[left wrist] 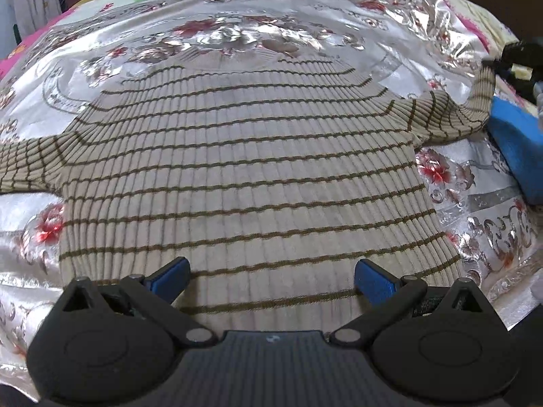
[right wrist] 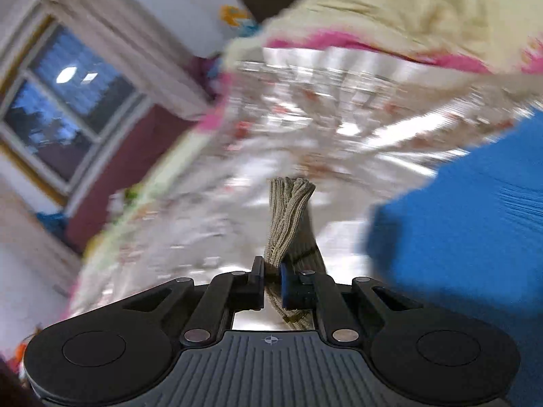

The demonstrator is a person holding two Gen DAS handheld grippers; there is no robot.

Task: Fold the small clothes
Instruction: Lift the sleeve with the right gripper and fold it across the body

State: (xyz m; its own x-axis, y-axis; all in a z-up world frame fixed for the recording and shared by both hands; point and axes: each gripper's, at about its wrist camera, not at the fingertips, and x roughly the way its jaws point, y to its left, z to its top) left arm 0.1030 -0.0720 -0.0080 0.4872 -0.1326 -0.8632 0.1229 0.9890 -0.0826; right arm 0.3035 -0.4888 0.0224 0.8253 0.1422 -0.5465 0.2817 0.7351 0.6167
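A beige ribbed sweater with thin brown stripes [left wrist: 244, 156] is spread flat on a shiny silver floral sheet [left wrist: 475, 217], its long axis running away from the left gripper [left wrist: 271, 279], sleeves outstretched sideways. A window [right wrist: 64, 108] is seen, blurred, beyond the bed. The left gripper is held wide apart above the hem. The right gripper [right wrist: 271, 276] is clamped on what appears to be a sleeve cuff [right wrist: 288, 210], beside a blue folded cloth [right wrist: 458, 237].

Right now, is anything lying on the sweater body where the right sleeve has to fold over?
Nothing visible. The striped sweater body lies bare; the right claw grips the sleeve cuff.
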